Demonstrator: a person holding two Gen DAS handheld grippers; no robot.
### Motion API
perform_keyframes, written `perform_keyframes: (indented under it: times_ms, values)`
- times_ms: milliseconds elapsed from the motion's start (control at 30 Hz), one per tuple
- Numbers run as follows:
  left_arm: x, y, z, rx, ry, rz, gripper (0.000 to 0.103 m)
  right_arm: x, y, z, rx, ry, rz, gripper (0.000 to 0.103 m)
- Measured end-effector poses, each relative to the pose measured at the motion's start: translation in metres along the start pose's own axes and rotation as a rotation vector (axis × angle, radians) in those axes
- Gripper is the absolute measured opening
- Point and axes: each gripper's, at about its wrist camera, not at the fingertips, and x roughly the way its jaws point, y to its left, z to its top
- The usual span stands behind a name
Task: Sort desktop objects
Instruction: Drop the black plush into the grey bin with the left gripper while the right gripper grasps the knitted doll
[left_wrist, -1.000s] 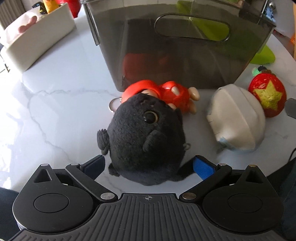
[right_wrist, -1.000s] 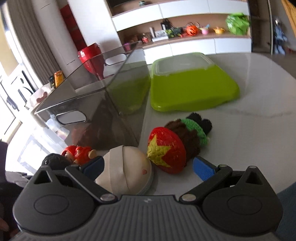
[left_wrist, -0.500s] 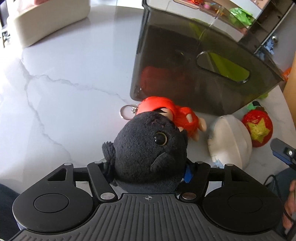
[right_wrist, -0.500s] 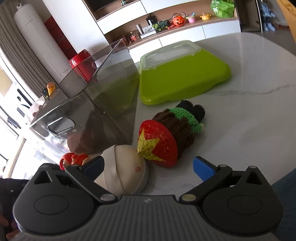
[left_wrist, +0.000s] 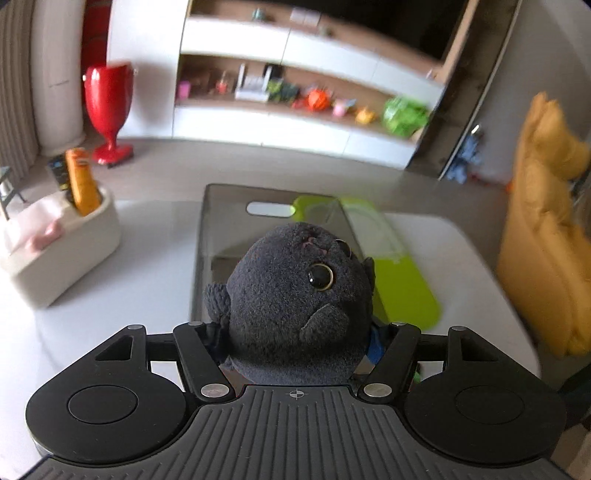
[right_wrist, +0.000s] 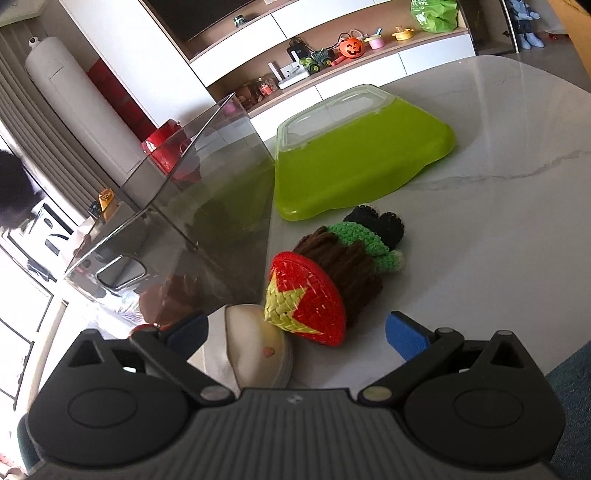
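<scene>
From the left wrist, the left gripper (left_wrist: 295, 343) has closed on the black plush toy (left_wrist: 295, 295) and lifted it from the table (left_wrist: 147, 258) to above the open grey bin (left_wrist: 229, 229), so dropping it in seems next. From the right wrist, the right gripper (right_wrist: 295, 332) hangs wide open and empty near the table's front edge, over the woven doll (right_wrist: 314, 295) and the white round toy (right_wrist: 255, 343) beside the bin.

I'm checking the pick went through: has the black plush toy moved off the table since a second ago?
Yes. The black plush toy, gripped in the left gripper, has risen from the tabletop beside the smoked plastic bin to above the bin's open top.
</scene>
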Motion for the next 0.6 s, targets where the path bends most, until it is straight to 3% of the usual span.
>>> perform_keyframes:
  times_ms: [100,200,300,500,600]
  values:
    - [0.075,-0.002,0.018,-0.002,0.178,0.125,0.071,0.0,-0.006,0.001,0.029,0.001,0.008,0.103]
    - [0.124,0.007,0.005,-0.031,0.346,0.165,0.071,-0.005,-0.013,0.002,0.046,-0.012,0.015,0.103]
    - [0.129,-0.002,-0.007,0.039,0.383,0.186,0.075,-0.007,-0.019,0.003,0.057,-0.03,0.016,0.103]
    - [0.129,-0.005,-0.018,0.057,0.453,0.18,0.083,0.003,-0.016,0.006,0.05,0.007,0.012,0.103]
    - [0.115,-0.007,-0.019,0.069,0.416,0.174,0.087,-0.001,-0.012,0.006,0.016,-0.017,-0.025,0.103]
